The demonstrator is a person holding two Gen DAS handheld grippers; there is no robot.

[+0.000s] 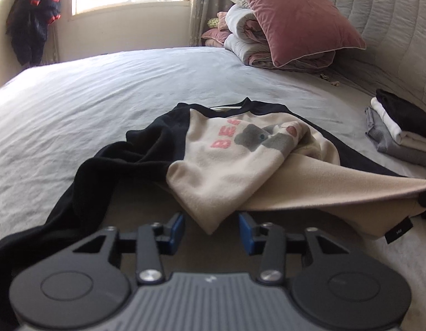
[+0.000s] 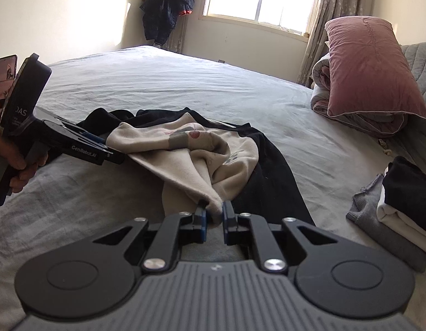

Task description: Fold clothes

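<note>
We saw the left gripper (image 1: 211, 231) with its jaws spread wide, the blue pads (image 1: 177, 229) well apart and closed on nothing; a pointed cream corner of the sweatshirt (image 1: 235, 162) hung down into the gap between them, and we could not tell whether it touched either pad. The right gripper (image 2: 213, 216) had its jaws nearly together, pinching a bunched cream corner of the same sweatshirt (image 2: 213, 162) between the pads (image 2: 203, 222). The garment looked like soft, fleecy knit: a cream body with black sleeves, pink letters and a grey bear print, crumpled and part folded over itself. From the left jaws it spread straight ahead, one black sleeve trailing back along their left side, and a smooth beige flap stretched taut off to the right, with a small black label (image 1: 399, 230) at its edge. From the right jaws it rose ahead and to the left, where the left gripper (image 2: 113, 155), held in a hand (image 2: 23, 171), met its far edge. It lay on a bed (image 1: 89, 104) under a lightly wrinkled pale grey sheet. Right of both jaws sat a stack (image 2: 400, 215) of flat folded clothes in black, white and grey. Farther ahead on the right a plump pink pillow (image 2: 370, 69) leaned on a rolled quilt (image 1: 246, 41).
</note>
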